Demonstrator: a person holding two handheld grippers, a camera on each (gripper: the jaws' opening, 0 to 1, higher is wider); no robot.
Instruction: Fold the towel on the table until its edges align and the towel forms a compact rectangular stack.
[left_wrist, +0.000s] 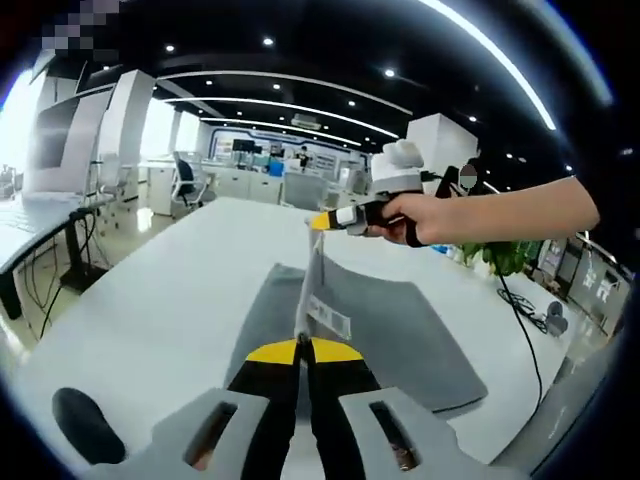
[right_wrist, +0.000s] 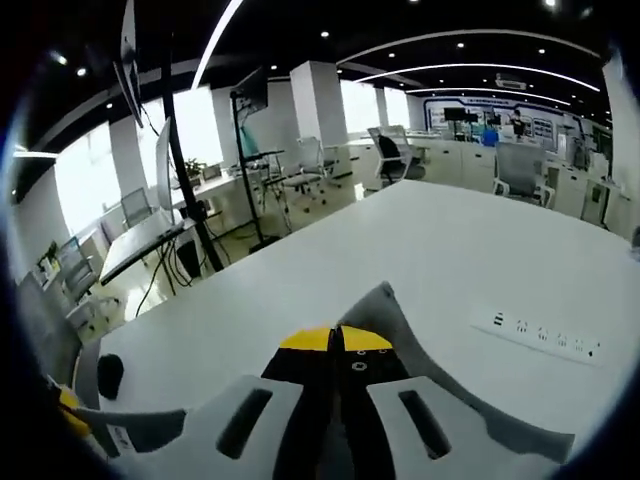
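Note:
The grey towel (left_wrist: 400, 330) lies spread on the white table (left_wrist: 150, 300), its near edge lifted off the surface. My left gripper (left_wrist: 300, 350) is shut on that edge beside a white label (left_wrist: 330, 320). The edge runs taut up to my right gripper (left_wrist: 322, 221), held by a hand (left_wrist: 440, 215) above the towel's far side and pinching the cloth. In the right gripper view, my right gripper (right_wrist: 335, 340) is shut on the grey towel (right_wrist: 395, 305), which wraps around its jaws and trails to the lower right.
A white power strip (right_wrist: 540, 335) lies on the table (right_wrist: 450, 240) right of the towel. A black cable (left_wrist: 520, 330) hangs at the table's right edge. Desks, chairs and monitor stands surround the table.

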